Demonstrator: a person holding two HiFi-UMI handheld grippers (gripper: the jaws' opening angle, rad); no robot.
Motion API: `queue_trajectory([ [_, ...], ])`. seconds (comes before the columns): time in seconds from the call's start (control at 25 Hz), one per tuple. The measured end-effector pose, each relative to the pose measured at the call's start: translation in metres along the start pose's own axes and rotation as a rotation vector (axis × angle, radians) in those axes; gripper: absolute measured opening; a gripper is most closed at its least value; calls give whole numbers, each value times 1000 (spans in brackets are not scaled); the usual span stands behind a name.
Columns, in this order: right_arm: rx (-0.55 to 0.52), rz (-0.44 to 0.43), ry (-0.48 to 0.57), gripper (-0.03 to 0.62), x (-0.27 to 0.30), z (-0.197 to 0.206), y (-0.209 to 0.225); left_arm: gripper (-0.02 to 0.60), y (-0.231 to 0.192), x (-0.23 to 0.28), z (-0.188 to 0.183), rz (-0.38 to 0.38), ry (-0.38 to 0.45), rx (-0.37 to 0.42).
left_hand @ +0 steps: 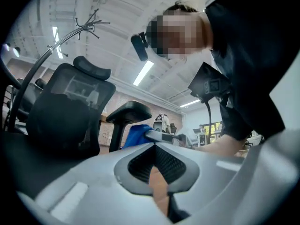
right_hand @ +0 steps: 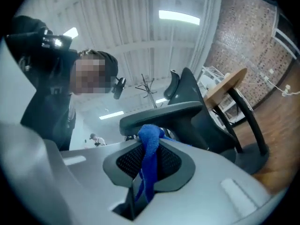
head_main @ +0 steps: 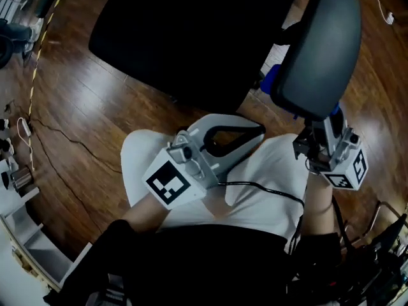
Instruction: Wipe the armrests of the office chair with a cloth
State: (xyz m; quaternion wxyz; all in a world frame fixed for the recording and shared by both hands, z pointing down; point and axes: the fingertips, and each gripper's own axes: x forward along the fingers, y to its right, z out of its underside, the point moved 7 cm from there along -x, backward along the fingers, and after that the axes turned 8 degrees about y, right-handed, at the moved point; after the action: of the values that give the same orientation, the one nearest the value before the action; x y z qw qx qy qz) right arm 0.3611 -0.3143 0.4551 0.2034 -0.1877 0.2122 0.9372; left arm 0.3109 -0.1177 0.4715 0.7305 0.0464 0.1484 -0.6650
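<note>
The office chair's black seat [head_main: 185,37] fills the top of the head view, and its grey armrest pad [head_main: 319,50] stands at the upper right. My right gripper [head_main: 319,129] sits just under the near end of that pad, shut on a blue cloth [head_main: 271,81] that pokes out beside the pad. In the right gripper view the blue cloth [right_hand: 149,142] hangs pinched between the jaws of the right gripper [right_hand: 149,134], right below the armrest [right_hand: 161,114]. My left gripper [head_main: 258,131] hovers over white-trousered legs with jaws together and nothing in them. From it I see the chair back [left_hand: 70,102], armrest [left_hand: 129,112] and cloth [left_hand: 138,135].
Wooden floor [head_main: 83,94] surrounds the chair, with thin cables [head_main: 57,132] trailing at the left. White shelving [head_main: 25,234] stands at the lower left. A round wooden table [right_hand: 225,86] is beyond the chair, and a coat stand [left_hand: 89,22] rises behind it.
</note>
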Motion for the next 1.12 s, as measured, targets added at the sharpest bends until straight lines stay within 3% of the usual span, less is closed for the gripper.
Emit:
queue_trajectory([
  [0.12,-73,-98,151,49,25,-2,19,5,4,2,15,59,56,99],
  [0.24,-128,-37,268,49,41,-9,42,5,13,4,29,81,61,160],
  [0.4,-164,72,242,49,34,-14,56,5,33,3,47,52,-3,78],
  [0.52,-189,69,173,49,46,-28,54,5,36,5,41,49,-33,45],
  [0.64,-256,64,173,44,52,-41,46,5,32,14,41,36,-21,48],
  [0.92,-265,-63,215,44,42,-21,17,5,31,9,30,26,45,48],
  [1.12,-286,-228,179,46,55,-10,-25,5,28,3,30,2,49,69],
])
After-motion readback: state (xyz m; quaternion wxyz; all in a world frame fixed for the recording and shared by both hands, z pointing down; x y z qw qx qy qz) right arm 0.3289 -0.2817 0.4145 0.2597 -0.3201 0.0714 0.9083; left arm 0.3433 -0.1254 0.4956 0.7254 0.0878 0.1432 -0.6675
